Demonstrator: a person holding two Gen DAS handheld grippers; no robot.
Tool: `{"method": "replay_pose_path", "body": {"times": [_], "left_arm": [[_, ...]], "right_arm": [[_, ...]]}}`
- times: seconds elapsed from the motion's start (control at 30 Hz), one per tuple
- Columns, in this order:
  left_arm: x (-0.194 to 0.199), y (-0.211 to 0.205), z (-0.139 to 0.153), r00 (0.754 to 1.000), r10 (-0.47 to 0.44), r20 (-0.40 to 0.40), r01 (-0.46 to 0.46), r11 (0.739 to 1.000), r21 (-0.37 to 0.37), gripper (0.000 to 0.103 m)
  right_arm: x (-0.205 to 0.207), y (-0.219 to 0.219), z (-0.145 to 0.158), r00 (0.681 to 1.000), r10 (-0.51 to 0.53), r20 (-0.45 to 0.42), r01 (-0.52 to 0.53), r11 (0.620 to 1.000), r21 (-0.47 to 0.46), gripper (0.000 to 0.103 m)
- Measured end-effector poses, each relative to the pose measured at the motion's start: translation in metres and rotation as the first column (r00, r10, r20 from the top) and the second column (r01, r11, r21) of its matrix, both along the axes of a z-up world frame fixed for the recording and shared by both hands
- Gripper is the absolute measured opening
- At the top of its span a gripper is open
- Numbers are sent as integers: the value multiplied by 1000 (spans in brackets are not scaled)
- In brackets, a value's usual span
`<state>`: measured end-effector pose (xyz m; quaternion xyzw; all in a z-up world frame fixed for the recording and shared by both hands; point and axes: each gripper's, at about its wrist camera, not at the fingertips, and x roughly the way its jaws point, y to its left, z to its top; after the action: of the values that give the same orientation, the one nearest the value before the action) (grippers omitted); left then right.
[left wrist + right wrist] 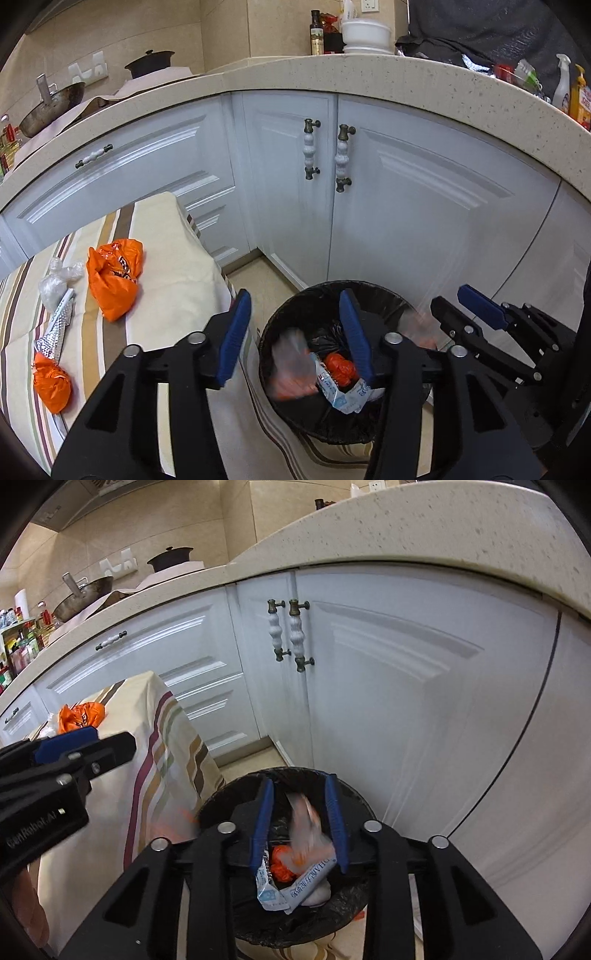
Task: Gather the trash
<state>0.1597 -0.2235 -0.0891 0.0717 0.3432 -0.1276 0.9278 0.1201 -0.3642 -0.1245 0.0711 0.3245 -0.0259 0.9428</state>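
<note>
A black-lined trash bin (291, 306) (354, 901) stands on the floor by the white cabinets. It holds an orange bag (340, 369) (280, 867) and white wrappers (343, 397) (306, 886). A blurred clear-and-orange piece (291, 365) (306, 827) is in the air above the bin's opening. My left gripper (295, 336) is open and empty over the bin's left rim. My right gripper (300, 823) is open above the bin, with the blurred piece between its fingers but free. On the striped table lie an orange bag (114, 273) (81, 714), a clear bag (59, 282), a foil wrapper (55, 328) and a small orange bag (51, 384).
The striped tablecloth (173, 236) (162, 746) hangs beside the bin. White cabinet doors with handles (343, 158) (299, 638) stand behind it, under a speckled counter (332, 70). The right gripper shows in the left wrist view (480, 317), the left gripper in the right wrist view (74, 753).
</note>
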Motion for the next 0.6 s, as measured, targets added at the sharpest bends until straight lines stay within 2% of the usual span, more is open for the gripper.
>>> {"method": "replay_pose_path", "body": {"times": [0.1, 0.23, 0.33, 0.6], "left_arm": [[-1, 4, 1, 1000, 8, 8, -8, 1000, -4, 59], [-3, 13, 4, 1000, 12, -4, -12, 1000, -14, 59], [-9, 23, 9, 1000, 20, -1, -20, 1000, -22, 61], [-36, 72, 22, 997, 80, 5, -80, 996, -32, 63]], "right_arm": [[-2, 0, 0, 1000, -7, 2, 7, 1000, 0, 37], [-6, 0, 4, 1000, -12, 10, 12, 1000, 11, 40], [-10, 6, 12, 1000, -6, 28, 6, 1000, 9, 46], [-23, 37, 29, 997, 58, 59, -61, 997, 41, 51]]}}
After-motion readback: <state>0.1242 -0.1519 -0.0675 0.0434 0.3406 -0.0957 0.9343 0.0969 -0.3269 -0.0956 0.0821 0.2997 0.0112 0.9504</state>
